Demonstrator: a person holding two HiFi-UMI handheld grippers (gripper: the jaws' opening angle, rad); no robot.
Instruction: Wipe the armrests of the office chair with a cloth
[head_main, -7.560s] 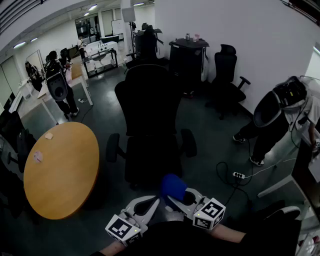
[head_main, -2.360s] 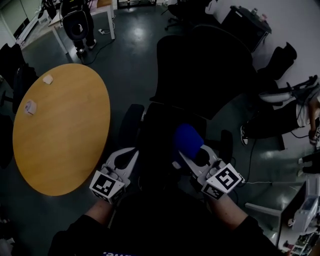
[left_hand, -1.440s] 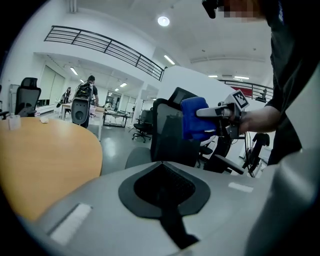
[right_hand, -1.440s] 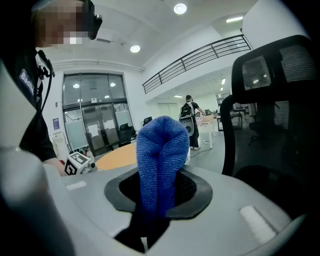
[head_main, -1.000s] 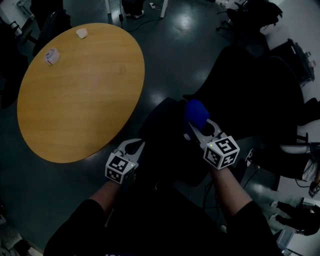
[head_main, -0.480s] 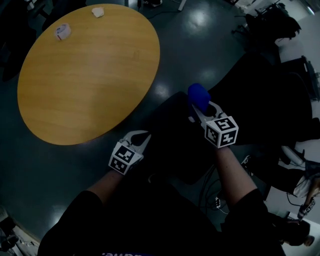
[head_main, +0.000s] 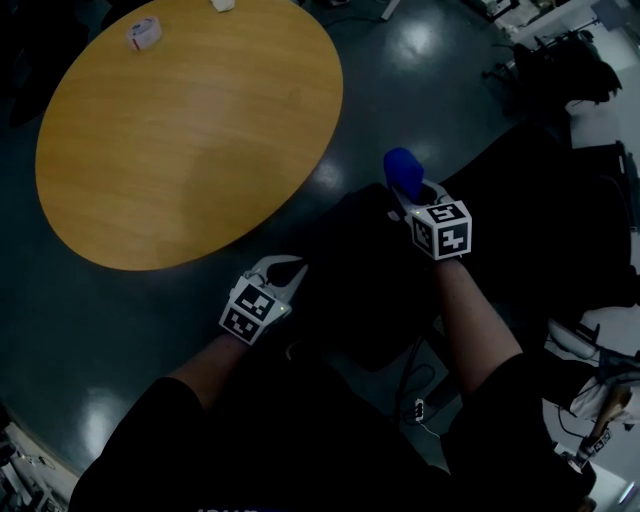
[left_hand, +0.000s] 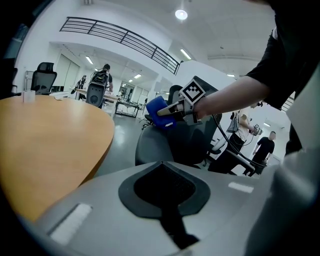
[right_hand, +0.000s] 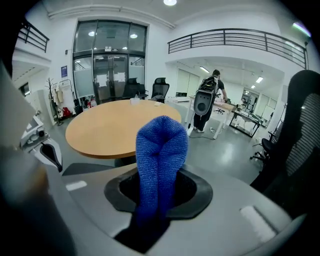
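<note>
We note a round wooden table (head_main: 190, 130) on the dark floor (head_main: 70, 330), with two small pale items (head_main: 145, 32) (head_main: 222, 4) near its edge.

Your left gripper (head_main: 287, 270) held low and near, jaws together, empty, your right gripper (head_main: 414, 196) held further forward, jaws clamped on the blue cloth (head_main: 402, 170)

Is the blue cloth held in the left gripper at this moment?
No, the blue cloth is clamped in the jaws of the right gripper, while the left gripper has its jaws together with nothing between them.
</note>
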